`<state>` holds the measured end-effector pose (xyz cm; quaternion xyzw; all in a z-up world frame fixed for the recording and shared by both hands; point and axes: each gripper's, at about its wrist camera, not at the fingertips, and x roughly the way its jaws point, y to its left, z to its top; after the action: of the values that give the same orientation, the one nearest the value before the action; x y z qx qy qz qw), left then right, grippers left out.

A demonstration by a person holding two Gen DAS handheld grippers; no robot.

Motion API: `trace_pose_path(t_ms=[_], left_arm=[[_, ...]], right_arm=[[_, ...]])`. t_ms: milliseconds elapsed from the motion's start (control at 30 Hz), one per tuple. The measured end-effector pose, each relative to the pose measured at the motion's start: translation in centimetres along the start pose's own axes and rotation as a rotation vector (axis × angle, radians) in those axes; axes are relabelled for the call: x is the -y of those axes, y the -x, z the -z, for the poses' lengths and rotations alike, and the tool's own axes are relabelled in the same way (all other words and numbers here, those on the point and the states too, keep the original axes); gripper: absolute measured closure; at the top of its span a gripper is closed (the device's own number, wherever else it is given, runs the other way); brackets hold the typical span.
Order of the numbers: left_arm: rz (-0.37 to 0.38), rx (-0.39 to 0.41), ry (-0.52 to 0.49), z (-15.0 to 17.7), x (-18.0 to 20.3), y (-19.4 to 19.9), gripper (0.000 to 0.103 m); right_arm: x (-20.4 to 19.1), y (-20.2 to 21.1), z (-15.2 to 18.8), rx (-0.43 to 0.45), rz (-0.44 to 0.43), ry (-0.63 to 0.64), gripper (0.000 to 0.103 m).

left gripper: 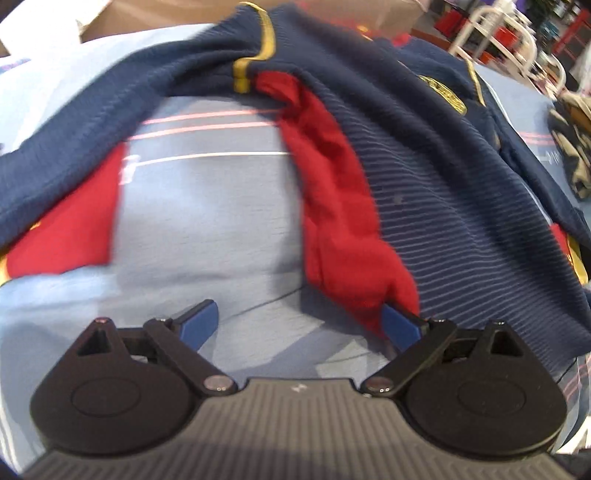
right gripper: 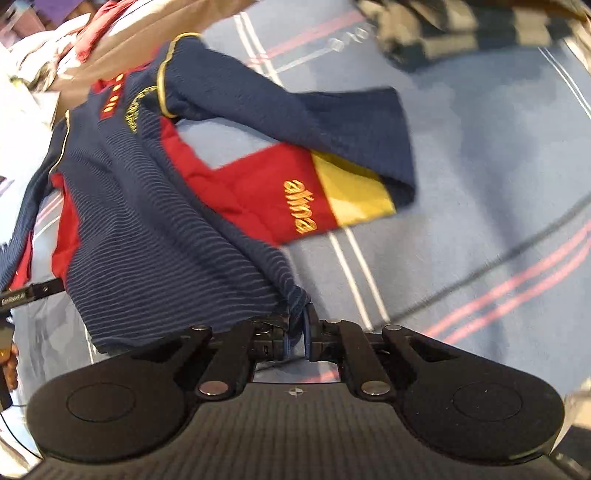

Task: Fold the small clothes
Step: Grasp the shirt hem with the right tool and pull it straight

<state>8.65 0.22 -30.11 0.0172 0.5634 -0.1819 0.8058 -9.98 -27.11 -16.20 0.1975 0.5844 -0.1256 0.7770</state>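
Observation:
A small navy jacket (left gripper: pixel 424 177) with red side panels, yellow trim and a yellow crest lies spread on a light blue cloth (left gripper: pixel 207 221). My left gripper (left gripper: pixel 299 321) is open, low over the cloth; its right finger (left gripper: pixel 400 326) touches the jacket's red edge (left gripper: pixel 332 192). In the right wrist view my right gripper (right gripper: pixel 295 328) is shut on the jacket's navy hem corner (right gripper: pixel 293 295) and lifts it. The jacket (right gripper: pixel 147 206) stretches away to the left, with one sleeve (right gripper: pixel 325 184) showing red, yellow and the lettering "elima".
The blue cloth (right gripper: pixel 498 166) has white and pink stripes. A dark and cream patterned garment (right gripper: pixel 461 33) lies at the far side; it also shows in the left wrist view (left gripper: pixel 572 140). Cardboard boxes (left gripper: pixel 177 14) and white chair frames (left gripper: pixel 509 40) stand beyond the table.

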Motion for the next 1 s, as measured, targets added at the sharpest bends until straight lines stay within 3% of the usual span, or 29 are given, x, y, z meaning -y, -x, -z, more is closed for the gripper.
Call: trace_pose_path(t_ms=[67, 133, 200, 233, 333, 433, 467, 500, 567, 633, 733, 833, 933, 967, 1000], left_arm=[[0.019, 0.051, -0.08, -0.3, 1.7, -0.5, 0.01], [0.07, 0.104, -0.141, -1.0, 3.5, -1.2, 0.028], [0.13, 0.095, -0.196, -2.6, 5.8, -2.1, 0.078], [0.131, 0.093, -0.2, -3.6, 6.9, -2.3, 0.08], [0.225, 0.096, -0.159, -6.6, 8.6, -2.2, 0.081], [0.28, 0.157, -0.13, -8.1, 8.4, -0.5, 0.082], [0.275, 0.172, -0.116, -8.2, 7.7, -0.1, 0.073], [0.26, 0.161, -0.103, -8.0, 7.3, -0.2, 0.037], [0.243, 0.087, -0.072, -7.3, 5.3, -0.3, 0.005], [0.263, 0.068, -0.066, -5.5, 3.6, 0.2, 0.005], [0.212, 0.074, -0.138, -3.1, 2.7, 0.7, 0.005], [0.217, 0.143, -0.337, -1.7, 3.5, 0.7, 0.012], [0.313, 0.203, -0.511, -2.0, 4.9, 0.4, 0.018], [0.347, 0.172, -0.552, -2.3, 5.8, -0.5, 0.024], [0.375, 0.11, -0.573, -2.7, 6.5, -1.7, 0.042]], right_arm=[[-0.1, -0.2, 0.1, -0.002, -0.005, -0.015, 0.091], [-0.6, -0.8, -0.1, 0.011, 0.008, -0.017, 0.091], [-0.3, -0.6, 0.2, 0.012, 0.014, -0.032, 0.09], [-0.2, -0.7, 0.2, 0.012, 0.016, -0.045, 0.09], [0.2, -0.7, 0.0, 0.025, 0.019, -0.061, 0.09], [-0.1, -1.2, -0.4, 0.028, 0.025, -0.063, 0.09], [-0.1, -1.3, -0.4, 0.029, 0.026, -0.067, 0.09], [-0.2, -1.5, -0.5, 0.026, 0.026, -0.069, 0.09], [0.0, -1.9, -0.4, 0.023, 0.025, -0.082, 0.089], [0.2, -2.0, -0.3, 0.026, 0.023, -0.087, 0.089], [0.4, -2.3, -0.1, 0.022, 0.024, -0.09, 0.088], [0.4, -2.3, -0.2, 0.021, 0.023, -0.089, 0.088], [0.2, -2.1, -0.1, 0.029, 0.038, -0.058, 0.085], [0.1, -2.0, -0.1, 0.032, 0.045, -0.05, 0.083], [0.1, -2.0, -0.1, 0.034, 0.052, -0.045, 0.082]])
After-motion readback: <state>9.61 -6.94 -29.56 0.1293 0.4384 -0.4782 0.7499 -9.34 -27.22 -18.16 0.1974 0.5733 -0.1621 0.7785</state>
